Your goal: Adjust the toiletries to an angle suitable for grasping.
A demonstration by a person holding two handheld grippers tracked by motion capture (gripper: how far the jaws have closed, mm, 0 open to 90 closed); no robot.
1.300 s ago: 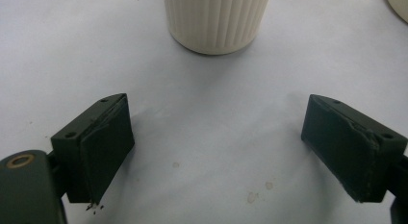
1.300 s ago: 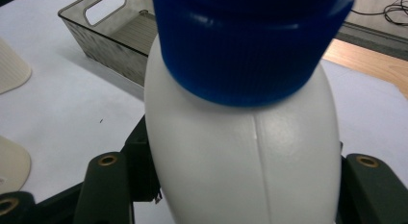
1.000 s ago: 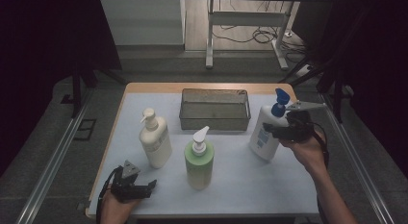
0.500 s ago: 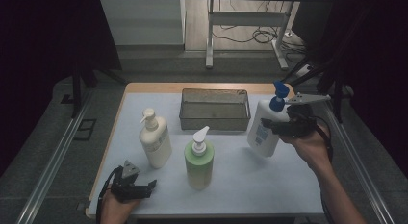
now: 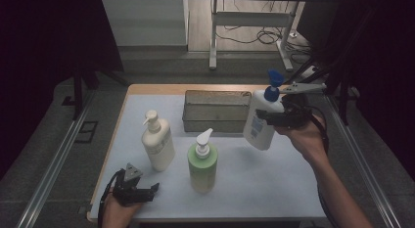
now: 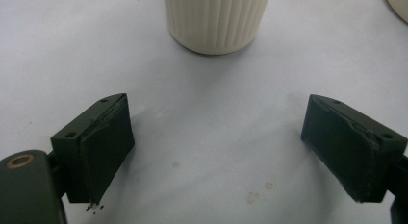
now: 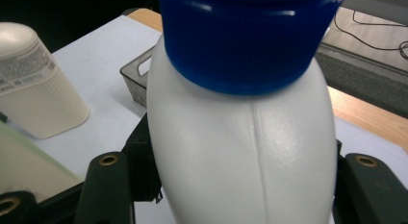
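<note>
A white bottle with a blue pump [image 5: 259, 124] hangs tilted above the table, just right of the grey mesh basket [image 5: 215, 110]. My right gripper [image 5: 275, 118] is shut on its upper body; in the right gripper view the bottle [image 7: 240, 137] sits between both jaws under its blue collar. Standing on the white table are a cream pump bottle [image 5: 157, 142] and a green pump bottle [image 5: 203, 162]. My left gripper [image 5: 142, 193] rests open near the front left edge. In the left gripper view nothing lies between its fingers [image 6: 96, 147], and the cream bottle's base [image 6: 216, 17] stands ahead.
The white table top [image 5: 264, 184] has free room at front right. Metal rails [image 5: 58, 154] run along both sides of the table. A metal frame and cables [image 5: 254, 32] sit on the floor beyond the far edge.
My right gripper has lifted the blue-pump bottle off the table and carried it left toward the basket, tilting it. The left gripper has stayed put.
</note>
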